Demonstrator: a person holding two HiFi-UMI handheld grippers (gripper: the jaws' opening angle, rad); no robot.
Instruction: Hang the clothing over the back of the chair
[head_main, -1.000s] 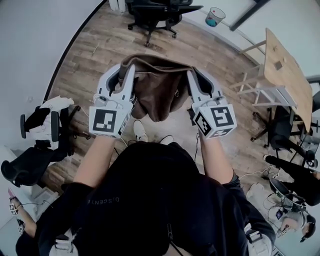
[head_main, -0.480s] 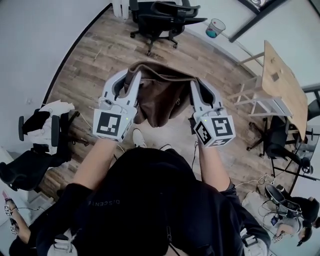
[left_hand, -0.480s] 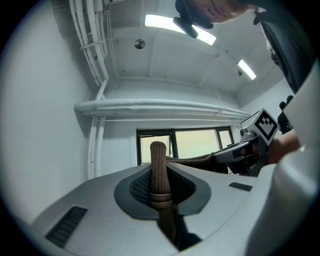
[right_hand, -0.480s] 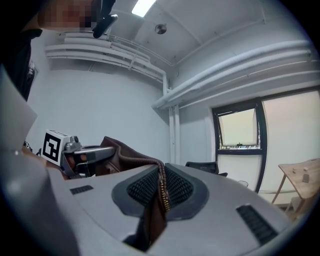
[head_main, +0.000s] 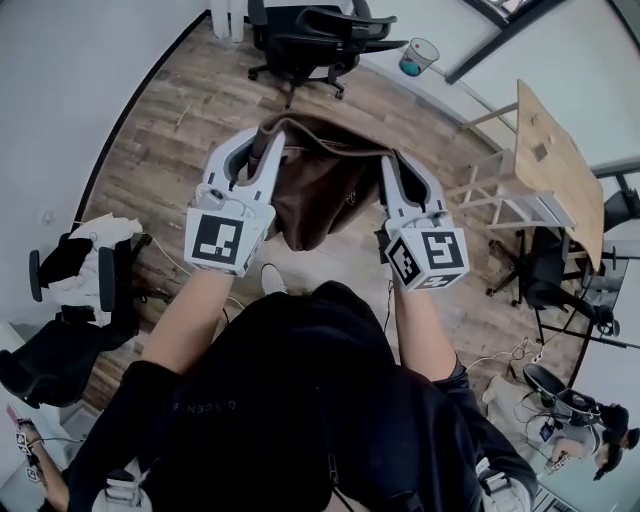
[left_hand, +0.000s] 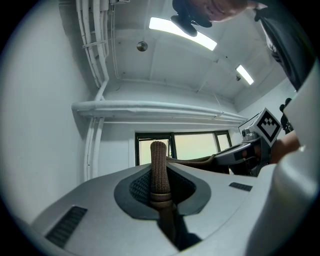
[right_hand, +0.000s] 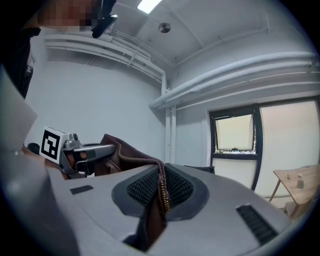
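The brown clothing (head_main: 320, 200) hangs in the air in front of the person, stretched between the two tools. The left gripper (head_main: 258, 145) has its jaws clamped on a ribbed edge (left_hand: 159, 170). The right gripper (head_main: 400, 162) is pinched shut on the zip edge (right_hand: 162, 190). I'd say the wide, two-corner hold is meant to keep the top edge spread, so the garment can be laid flat across a chair back instead of bunching.

The likely target, the black office chair (head_main: 305, 30), stands at twelve o'clock, well apart from the garment, with bare wooden floor (head_main: 170, 130) between. That lane looks free. The tight sides are the wooden bench (head_main: 550, 170) at three o'clock and a second chair (head_main: 75, 270) heaped with cloth at nine o'clock. A small bin (head_main: 413, 57) sits at one o'clock, just beside the target.
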